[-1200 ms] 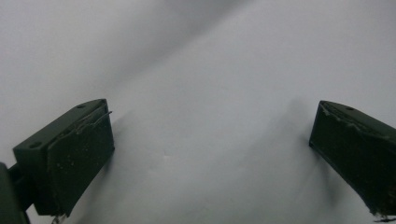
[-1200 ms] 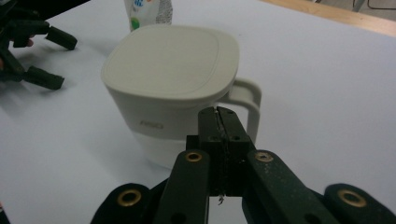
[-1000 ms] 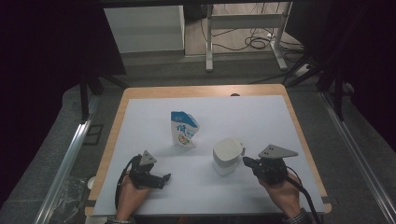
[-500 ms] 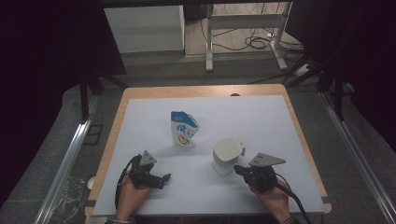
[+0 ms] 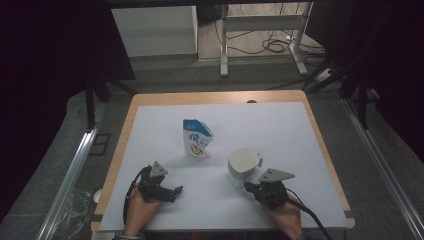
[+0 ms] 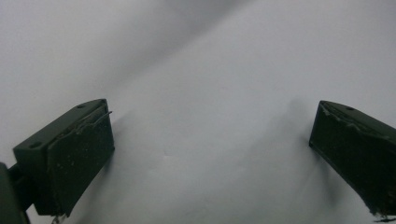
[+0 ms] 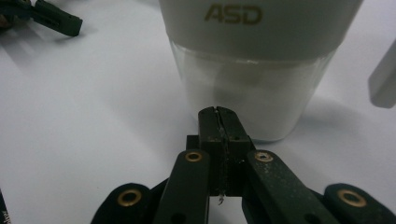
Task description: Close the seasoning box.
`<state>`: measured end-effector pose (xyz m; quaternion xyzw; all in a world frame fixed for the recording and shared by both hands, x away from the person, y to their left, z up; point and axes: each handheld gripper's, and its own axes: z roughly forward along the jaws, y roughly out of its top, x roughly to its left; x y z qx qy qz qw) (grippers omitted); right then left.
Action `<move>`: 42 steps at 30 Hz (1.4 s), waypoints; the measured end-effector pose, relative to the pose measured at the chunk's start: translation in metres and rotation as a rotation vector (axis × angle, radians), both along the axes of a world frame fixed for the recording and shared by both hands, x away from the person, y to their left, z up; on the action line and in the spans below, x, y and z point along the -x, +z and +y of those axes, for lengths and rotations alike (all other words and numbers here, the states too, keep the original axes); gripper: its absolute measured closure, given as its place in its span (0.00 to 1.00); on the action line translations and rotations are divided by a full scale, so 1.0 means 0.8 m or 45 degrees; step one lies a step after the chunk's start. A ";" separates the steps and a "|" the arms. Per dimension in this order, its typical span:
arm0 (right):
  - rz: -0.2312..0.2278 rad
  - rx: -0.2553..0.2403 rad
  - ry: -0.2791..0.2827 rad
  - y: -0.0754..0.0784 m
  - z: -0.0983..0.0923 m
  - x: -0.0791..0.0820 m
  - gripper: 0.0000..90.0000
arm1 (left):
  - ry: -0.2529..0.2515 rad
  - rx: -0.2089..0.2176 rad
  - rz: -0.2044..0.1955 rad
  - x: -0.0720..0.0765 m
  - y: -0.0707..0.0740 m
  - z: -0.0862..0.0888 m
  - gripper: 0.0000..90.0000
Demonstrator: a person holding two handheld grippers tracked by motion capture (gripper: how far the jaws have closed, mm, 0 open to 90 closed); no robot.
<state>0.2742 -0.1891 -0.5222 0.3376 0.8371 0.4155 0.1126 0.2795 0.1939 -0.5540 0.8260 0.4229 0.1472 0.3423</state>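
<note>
A white-lidded clear container [image 5: 242, 166] marked ASD [image 7: 254, 60] stands on the white sheet [image 5: 280, 130], right of centre. My right gripper [image 5: 248, 186] sits low just in front of it, jaws pressed together with nothing between them [image 7: 218, 122], tips close to the container's clear wall. A blue-and-white pouch [image 5: 196, 138] stands upright left of the container. My left gripper [image 5: 176, 190] rests near the front left of the sheet with its jaws wide apart [image 6: 210, 154] over bare sheet. The left gripper's jaw also appears far off in the right gripper view [image 7: 56, 21].
The white sheet covers a wooden table [image 5: 150, 100] with dark floor around it. A white cabinet [image 5: 155, 30] and a metal frame with cables [image 5: 265, 30] stand beyond the far edge. A metal rail [image 5: 70, 175] runs along the left.
My right gripper has come down and drawn nearer the front edge, settling low before the container. The left gripper, pouch and container stay put.
</note>
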 end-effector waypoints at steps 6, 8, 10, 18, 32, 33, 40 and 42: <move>-0.002 -0.005 0.012 -0.003 0.007 -0.003 0.99 | 0.000 0.001 0.000 0.000 0.000 0.000 0.00; -0.007 0.001 0.013 -0.003 0.010 -0.005 0.99 | 0.000 0.001 0.000 0.000 0.000 0.000 0.00; -0.009 0.000 0.016 -0.003 0.013 -0.007 0.99 | 0.000 0.001 0.000 0.000 0.000 0.000 0.00; -0.025 0.014 0.021 -0.003 0.023 -0.016 0.99 | 0.000 0.001 0.000 0.000 0.000 0.000 0.00; -0.055 0.037 0.018 -0.003 0.034 -0.032 0.99 | 0.000 0.001 0.000 0.000 0.000 0.000 0.00; -0.061 0.042 0.017 -0.003 0.034 -0.033 0.99 | 0.000 0.000 0.000 0.000 0.000 0.000 0.00; -0.067 0.042 0.010 -0.004 0.038 -0.040 0.99 | 0.000 0.001 0.000 0.000 0.000 0.000 0.00; -0.073 0.047 0.011 -0.004 0.040 -0.042 0.99 | 0.000 0.000 0.000 0.000 0.000 0.000 0.00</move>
